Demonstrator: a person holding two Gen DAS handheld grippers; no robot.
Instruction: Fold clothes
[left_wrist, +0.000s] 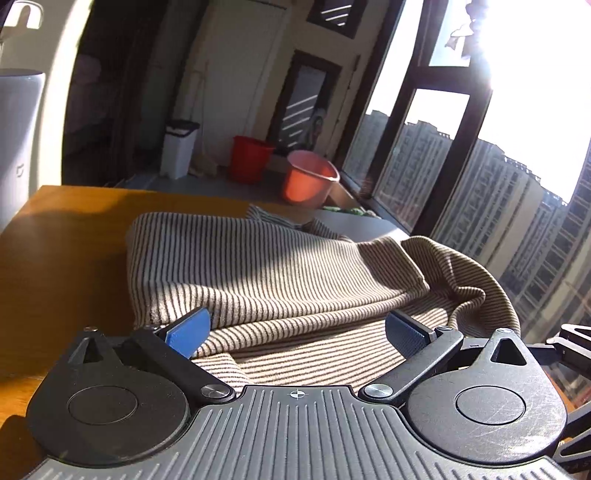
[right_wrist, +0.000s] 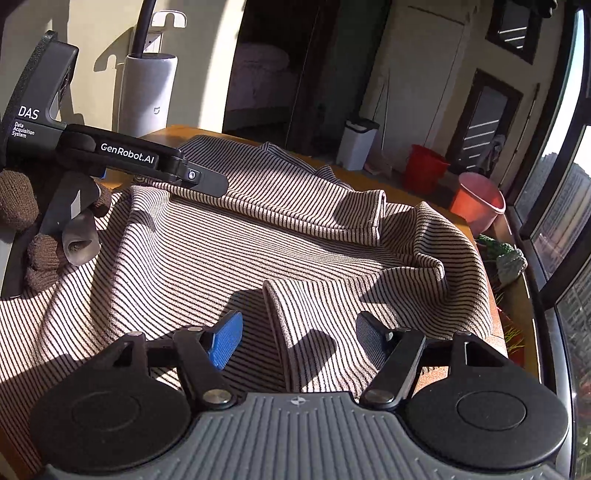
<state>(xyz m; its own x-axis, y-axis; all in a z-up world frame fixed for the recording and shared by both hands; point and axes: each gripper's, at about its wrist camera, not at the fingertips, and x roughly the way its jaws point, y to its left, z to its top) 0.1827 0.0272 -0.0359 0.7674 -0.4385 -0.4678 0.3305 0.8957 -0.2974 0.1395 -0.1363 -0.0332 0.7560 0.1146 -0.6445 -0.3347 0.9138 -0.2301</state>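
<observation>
Ahead of my grippers, past the wooden table (left_wrist: 74, 236): a red bucket (left_wrist: 251, 158) beside a pink bucket (left_wrist: 310, 181), a white bin (left_wrist: 179, 149) further left, and a white cylinder (right_wrist: 147, 94) at the wall.
</observation>
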